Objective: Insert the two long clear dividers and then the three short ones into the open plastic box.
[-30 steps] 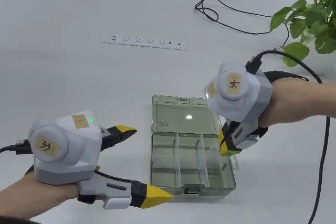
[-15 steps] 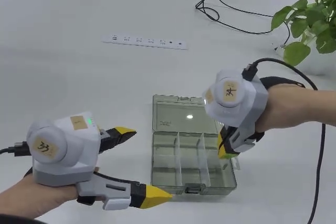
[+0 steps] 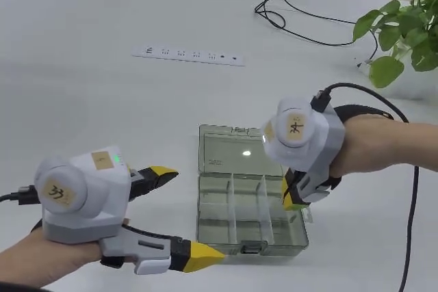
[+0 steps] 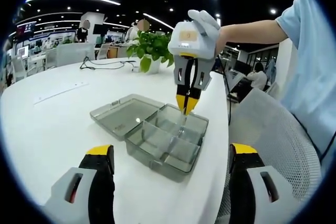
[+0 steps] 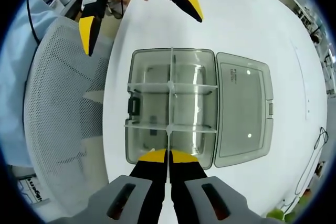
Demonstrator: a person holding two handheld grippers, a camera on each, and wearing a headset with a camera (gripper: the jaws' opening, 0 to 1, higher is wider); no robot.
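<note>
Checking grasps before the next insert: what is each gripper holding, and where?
Right gripper pinches a clear divider by its upper edge; left gripper holds nothing.

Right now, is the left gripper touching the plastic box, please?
Apart. The right gripper view shows bare white table between the rim of the plastic box and both yellow tips of the open left gripper.

A tan sticker (image 3: 60, 193) on the round housing of the left hand-held gripper (image 3: 190, 212) reads 33, handwritten. A like sticker (image 3: 295, 126) on the right hand-held gripper (image 3: 293, 200) carries 1 handwritten mark, possibly a Chinese character. Small print on the box lid (image 3: 239, 150) is too fine to read.
</note>
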